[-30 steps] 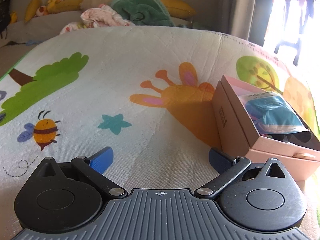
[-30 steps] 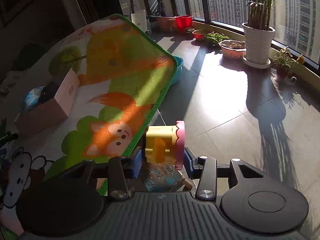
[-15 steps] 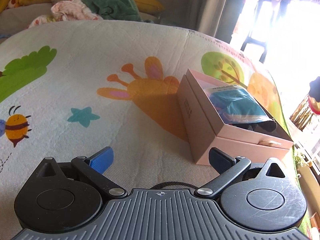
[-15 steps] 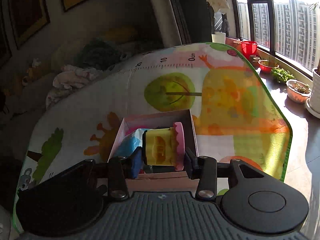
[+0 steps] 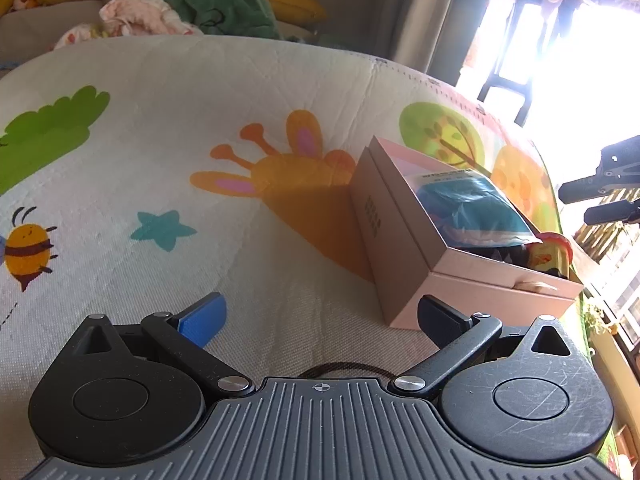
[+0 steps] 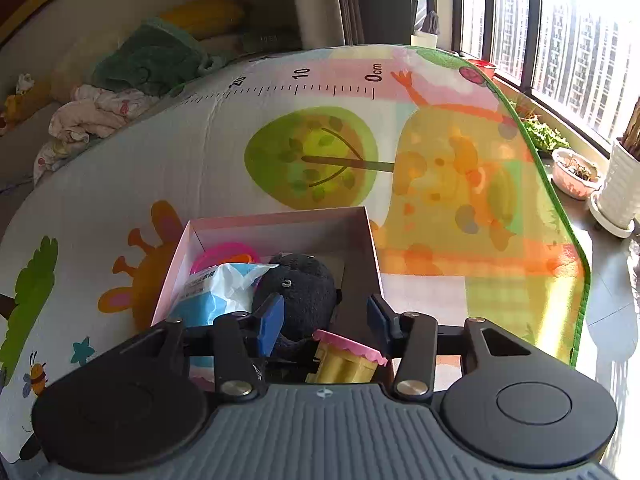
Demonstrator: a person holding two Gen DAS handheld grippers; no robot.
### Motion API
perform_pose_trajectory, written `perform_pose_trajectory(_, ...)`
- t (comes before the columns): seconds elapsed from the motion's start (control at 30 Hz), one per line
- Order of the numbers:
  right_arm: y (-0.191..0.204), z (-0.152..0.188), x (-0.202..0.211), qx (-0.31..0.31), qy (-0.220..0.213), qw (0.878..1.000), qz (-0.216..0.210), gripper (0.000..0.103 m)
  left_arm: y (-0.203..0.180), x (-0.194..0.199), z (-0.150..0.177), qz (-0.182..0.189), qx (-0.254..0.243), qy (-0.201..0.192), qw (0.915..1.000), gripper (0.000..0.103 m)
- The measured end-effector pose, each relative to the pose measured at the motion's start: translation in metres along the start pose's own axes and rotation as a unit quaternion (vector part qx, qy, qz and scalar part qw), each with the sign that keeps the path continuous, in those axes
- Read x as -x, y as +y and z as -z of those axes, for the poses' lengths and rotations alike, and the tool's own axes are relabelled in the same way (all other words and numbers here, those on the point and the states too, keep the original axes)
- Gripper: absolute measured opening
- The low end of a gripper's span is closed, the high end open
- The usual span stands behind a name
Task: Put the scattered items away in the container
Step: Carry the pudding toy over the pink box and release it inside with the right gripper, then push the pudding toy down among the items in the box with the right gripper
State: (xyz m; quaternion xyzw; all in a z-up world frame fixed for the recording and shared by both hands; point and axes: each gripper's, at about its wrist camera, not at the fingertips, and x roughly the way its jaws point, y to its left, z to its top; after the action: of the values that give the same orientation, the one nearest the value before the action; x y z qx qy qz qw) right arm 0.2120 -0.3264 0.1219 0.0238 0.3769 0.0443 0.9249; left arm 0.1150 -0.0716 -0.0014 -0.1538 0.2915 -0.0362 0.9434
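A cartoon-printed play mat (image 5: 168,152) covers the floor, with a green blanket (image 5: 220,4) and yellow cushion (image 5: 292,2) behind, and potted plants (image 6: 576,172) by the window.

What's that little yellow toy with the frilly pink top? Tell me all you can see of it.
The yellow toy is a small plastic-looking piece with a yellow ribbed body and a scalloped pink cap. It lies tilted in the near end of the pink box, beside a dark plush toy. The right gripper hangs over it, its jaws opening, the pads clear of it. From the left wrist view it peeks above the box's near corner.
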Motion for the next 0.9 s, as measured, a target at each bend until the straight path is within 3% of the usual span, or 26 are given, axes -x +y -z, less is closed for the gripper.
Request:
perform_pose_trajectory(0.13,-0.012,0.013,0.007,-0.002,-0.021,1.0,0.022,0.05,-0.001,-0.001,0.0,-0.004,-0.006,0.003,1.0,0.103)
perform_pose_trajectory(0.2,-0.013,0.028,0.018,0.005,-0.029,1.0,0.001,0.05,-0.002,-0.001,0.0,-0.004,-0.007,0.003,1.0,0.103)
perform_pose_trajectory(0.33,-0.003,0.076,0.046,0.008,-0.025,0.998,-0.056,0.067,-0.003,-0.002,0.0,-0.008,-0.011,0.004,0.9999,0.103)
perform_pose_trajectory(0.43,0.004,0.105,0.056,-0.008,-0.013,0.997,-0.073,0.069,-0.004,-0.002,0.0,-0.009,-0.012,0.003,0.9999,0.103)
perform_pose_trajectory(0.67,0.034,0.158,0.061,-0.036,0.008,0.999,-0.012,0.069,-0.001,-0.001,0.0,-0.003,0.0,-0.001,1.0,0.103)
perform_pose_trajectory(0.9,0.042,0.194,0.084,-0.05,0.013,0.998,-0.023,0.073,-0.002,-0.002,0.0,-0.008,-0.006,0.001,0.9999,0.103)
